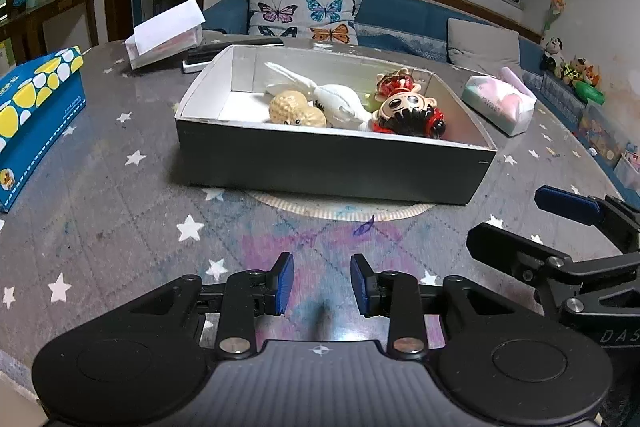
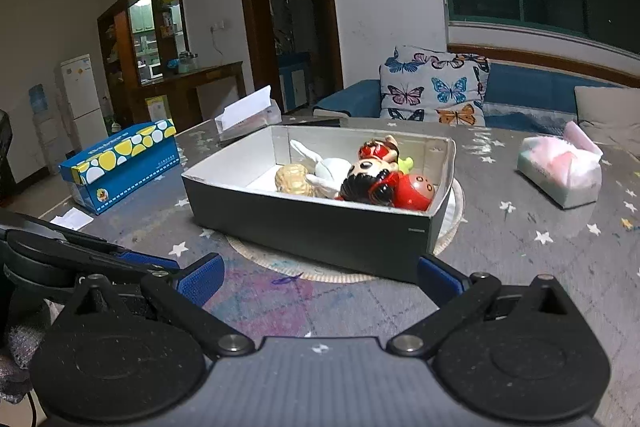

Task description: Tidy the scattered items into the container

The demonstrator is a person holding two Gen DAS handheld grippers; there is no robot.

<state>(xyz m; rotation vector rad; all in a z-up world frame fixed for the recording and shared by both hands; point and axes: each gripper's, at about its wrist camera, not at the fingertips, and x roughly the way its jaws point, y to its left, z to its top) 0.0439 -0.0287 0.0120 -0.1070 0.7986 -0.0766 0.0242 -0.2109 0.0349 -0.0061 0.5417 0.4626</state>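
A dark grey box with a white inside (image 1: 332, 167) (image 2: 320, 227) stands on a round mat in the middle of the table. It holds a peanut toy (image 1: 296, 111) (image 2: 294, 179), a white plush rabbit (image 1: 336, 99) (image 2: 328, 169), a doll with black hair and red clothes (image 1: 408, 115) (image 2: 370, 181) and a red round toy (image 2: 416, 191). My left gripper (image 1: 322, 283) hangs in front of the box, jaws partly open and empty. My right gripper (image 2: 320, 277) is wide open and empty, near the box's front wall; it also shows in the left wrist view (image 1: 532, 219).
A blue box with yellow and white dots (image 1: 36, 115) (image 2: 124, 163) lies at the left. A tissue pack (image 1: 500, 103) (image 2: 560, 171) lies at the right. A white open box (image 1: 168, 31) (image 2: 248, 115) stands behind. A sofa with a butterfly cushion (image 1: 304, 7) is beyond the table.
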